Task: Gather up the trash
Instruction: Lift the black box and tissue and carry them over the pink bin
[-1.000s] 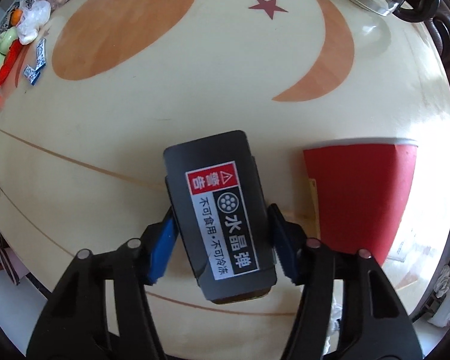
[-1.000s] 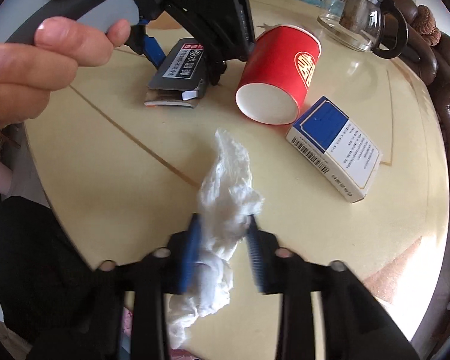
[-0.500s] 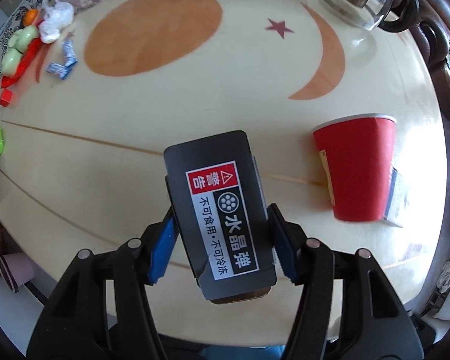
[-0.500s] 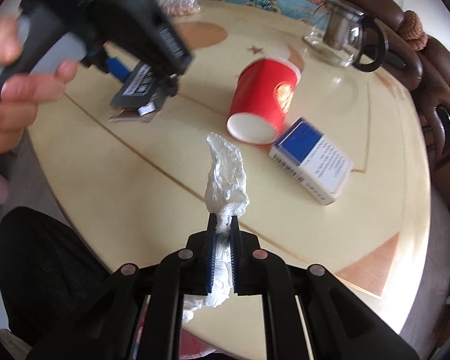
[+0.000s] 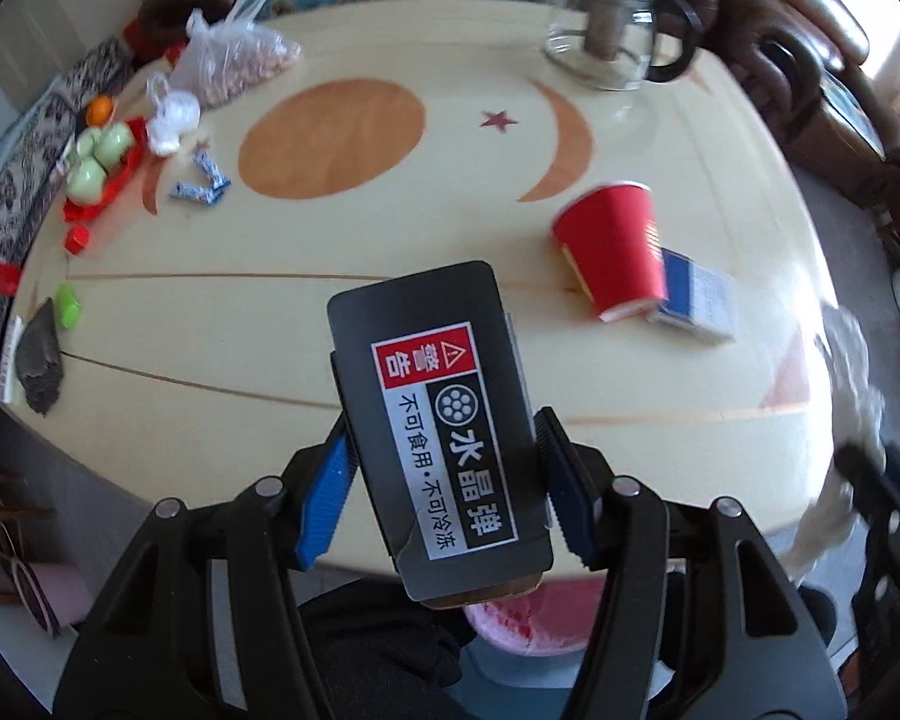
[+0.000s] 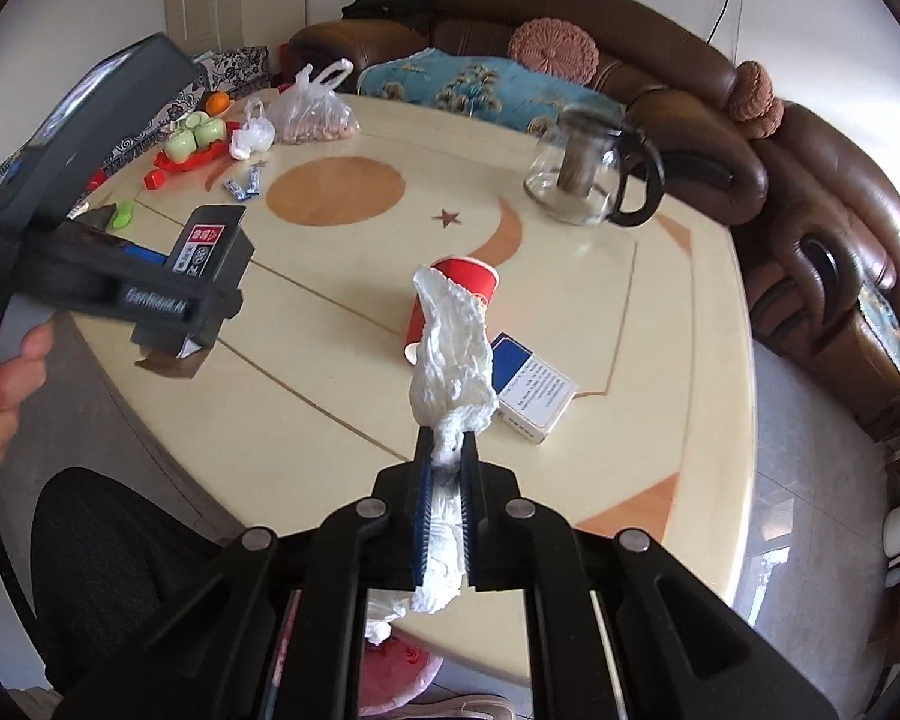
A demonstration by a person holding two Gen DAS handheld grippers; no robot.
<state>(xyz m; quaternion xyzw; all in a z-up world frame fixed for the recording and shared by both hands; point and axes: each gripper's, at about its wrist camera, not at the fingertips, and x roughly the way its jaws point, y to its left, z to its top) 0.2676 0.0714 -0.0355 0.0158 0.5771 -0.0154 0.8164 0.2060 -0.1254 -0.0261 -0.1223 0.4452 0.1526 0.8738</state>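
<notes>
My left gripper (image 5: 441, 474) is shut on a black box (image 5: 438, 414) with a red and white warning label, held above the table's near edge. It also shows in the right wrist view (image 6: 207, 246). My right gripper (image 6: 446, 468) is shut on a crumpled white tissue (image 6: 450, 354), lifted off the table. A red paper cup (image 5: 615, 252) lies on its side mid-table, touching a blue and white carton (image 5: 696, 294). A pink bin (image 5: 528, 624) shows below the table edge under both grippers.
A glass teapot (image 5: 615, 42) stands at the far right of the cream table (image 5: 270, 324). At the far left are a bag of nuts (image 5: 234, 60), green cups on a red tray (image 5: 99, 156), candy wrappers (image 5: 201, 183) and a dark scrap (image 5: 39, 366). A brown sofa (image 6: 810, 192) rings the table.
Both grippers have risen and pulled back toward the near table edge. The right gripper closed on the tissue and lifted it. The black box stays held by the left gripper.
</notes>
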